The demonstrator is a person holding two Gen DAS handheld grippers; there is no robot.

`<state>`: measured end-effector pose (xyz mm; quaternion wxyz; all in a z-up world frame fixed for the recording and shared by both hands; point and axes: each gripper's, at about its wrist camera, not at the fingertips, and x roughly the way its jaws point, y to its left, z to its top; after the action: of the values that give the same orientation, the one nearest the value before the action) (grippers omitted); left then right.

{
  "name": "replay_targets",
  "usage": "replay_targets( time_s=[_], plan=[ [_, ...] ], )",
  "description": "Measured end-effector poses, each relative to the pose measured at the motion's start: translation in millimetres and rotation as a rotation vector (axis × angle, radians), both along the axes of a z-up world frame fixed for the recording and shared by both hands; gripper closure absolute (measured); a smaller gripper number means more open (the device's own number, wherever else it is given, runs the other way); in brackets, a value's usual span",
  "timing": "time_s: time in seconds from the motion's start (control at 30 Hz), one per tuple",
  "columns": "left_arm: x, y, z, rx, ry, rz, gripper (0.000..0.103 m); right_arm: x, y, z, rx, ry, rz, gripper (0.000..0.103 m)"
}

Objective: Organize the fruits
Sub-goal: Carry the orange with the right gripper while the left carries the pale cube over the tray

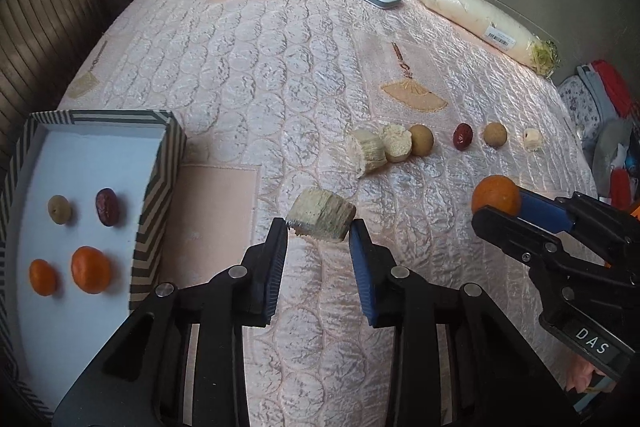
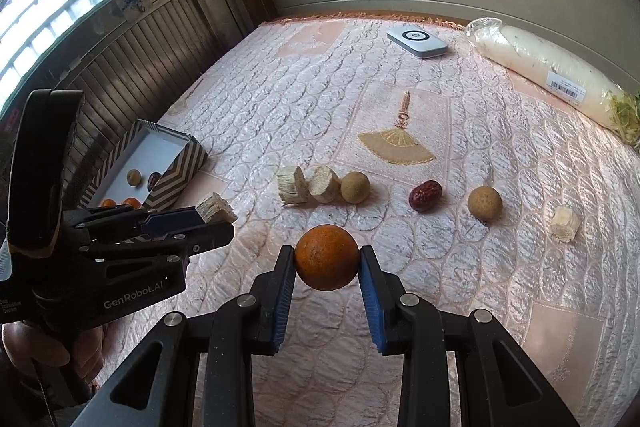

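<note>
My left gripper is shut on a pale fibrous sugarcane chunk and holds it above the pink quilt; it also shows in the right wrist view. My right gripper is shut on an orange, seen too in the left wrist view. A striped box at the left holds two oranges, a red date and a brown longan. On the quilt lie two sugarcane chunks, two longans, a red date and a small chunk.
A white wrapped radish and a flat white device lie at the far side of the quilt. A slatted wooden panel and window stand at the left. Bags and cloth sit beyond the quilt's right edge.
</note>
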<state>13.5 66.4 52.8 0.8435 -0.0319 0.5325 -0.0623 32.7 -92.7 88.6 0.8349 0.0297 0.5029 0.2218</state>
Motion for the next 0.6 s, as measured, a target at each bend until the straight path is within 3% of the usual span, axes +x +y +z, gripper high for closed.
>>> replay_targets(
  time_s=[0.27, 0.6],
  plan=[
    [-21.4, 41.8, 23.9, 0.016, -0.032, 0.102, 0.072, -5.5, 40.1, 15.1, 0.009, -0.027, 0.085, 0.072],
    [-51.7, 103.9, 33.6, 0.054, -0.045, 0.238, 0.072, -17.4, 102.6, 27.4, 0.016, -0.055, 0.218, 0.072]
  ],
)
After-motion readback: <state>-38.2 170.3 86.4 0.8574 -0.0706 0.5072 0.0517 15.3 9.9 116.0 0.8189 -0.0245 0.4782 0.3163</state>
